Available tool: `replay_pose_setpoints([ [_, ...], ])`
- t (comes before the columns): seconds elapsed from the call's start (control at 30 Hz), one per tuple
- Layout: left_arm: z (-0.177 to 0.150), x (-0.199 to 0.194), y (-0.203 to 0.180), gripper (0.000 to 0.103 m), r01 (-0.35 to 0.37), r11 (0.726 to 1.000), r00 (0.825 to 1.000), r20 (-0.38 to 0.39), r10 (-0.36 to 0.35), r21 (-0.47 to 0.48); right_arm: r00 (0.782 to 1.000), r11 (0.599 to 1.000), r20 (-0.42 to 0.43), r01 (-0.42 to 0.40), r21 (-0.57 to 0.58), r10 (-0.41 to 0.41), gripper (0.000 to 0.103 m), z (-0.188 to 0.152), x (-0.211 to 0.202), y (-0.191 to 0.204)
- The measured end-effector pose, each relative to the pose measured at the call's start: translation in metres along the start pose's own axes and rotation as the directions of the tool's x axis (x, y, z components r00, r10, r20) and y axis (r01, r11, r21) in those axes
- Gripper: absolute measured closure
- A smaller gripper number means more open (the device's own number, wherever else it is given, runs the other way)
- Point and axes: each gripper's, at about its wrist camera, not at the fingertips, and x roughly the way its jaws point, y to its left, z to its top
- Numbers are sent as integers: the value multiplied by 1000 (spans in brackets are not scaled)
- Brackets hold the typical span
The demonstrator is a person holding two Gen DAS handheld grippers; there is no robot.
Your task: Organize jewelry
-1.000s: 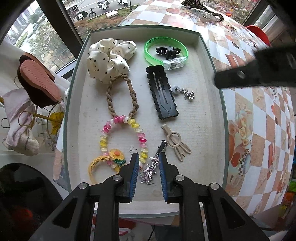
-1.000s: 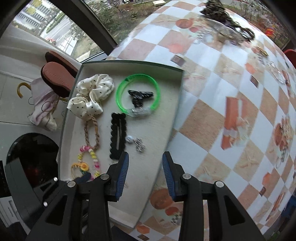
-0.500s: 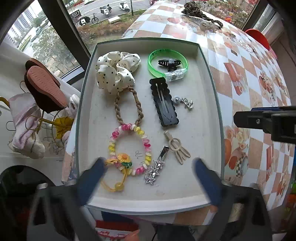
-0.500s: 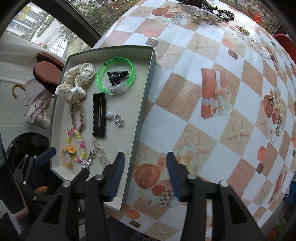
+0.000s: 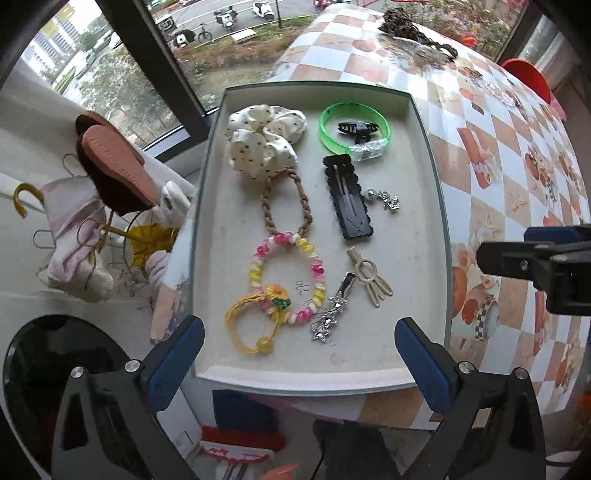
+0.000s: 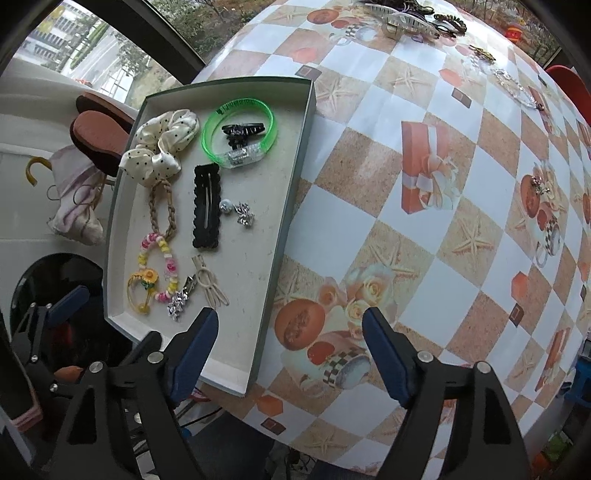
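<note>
A shallow grey tray [image 5: 432,177] holds a dotted scrunchie [image 5: 264,140], a green bangle [image 5: 328,142], a black snap clip [image 5: 347,195], a bead bracelet [image 5: 286,273], a beige clip [image 5: 369,277] and a silver star clip [image 5: 328,317]. My left gripper [image 5: 297,339] hangs above the tray's near end, open wide. The star clip lies loose on the tray floor between its fingers, untouched. My right gripper [image 6: 290,325] straddles the tray's right wall [image 6: 291,192] and the checked cloth. Its jaws are opening and nothing is between them.
Loose hair ties and chains [image 6: 417,18] are heaped at the table's far end. A small sparkly piece [image 6: 537,184] lies on the cloth at right. A red chair [image 6: 569,85] stands beyond. Slippers [image 5: 110,166] sit on a rack left of the table.
My left jaws sprang from nearly shut around the silver star clip to wide open, leaving it in the tray, and the gripper rose. My right jaws widened while moving right over the cloth.
</note>
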Motion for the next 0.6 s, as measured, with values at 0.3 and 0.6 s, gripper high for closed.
replay_pose_setpoints([
  [0.3, 9, -43, 19, 0, -19, 998, 999, 36, 21, -62, 998, 998, 61, 31, -50, -28, 14, 3, -40, 14],
  [0.6, 19, -98, 32, 0, -12, 993, 994, 110, 25, -118, 977, 989, 199, 94, -111, -71, 14, 7, -104, 45],
])
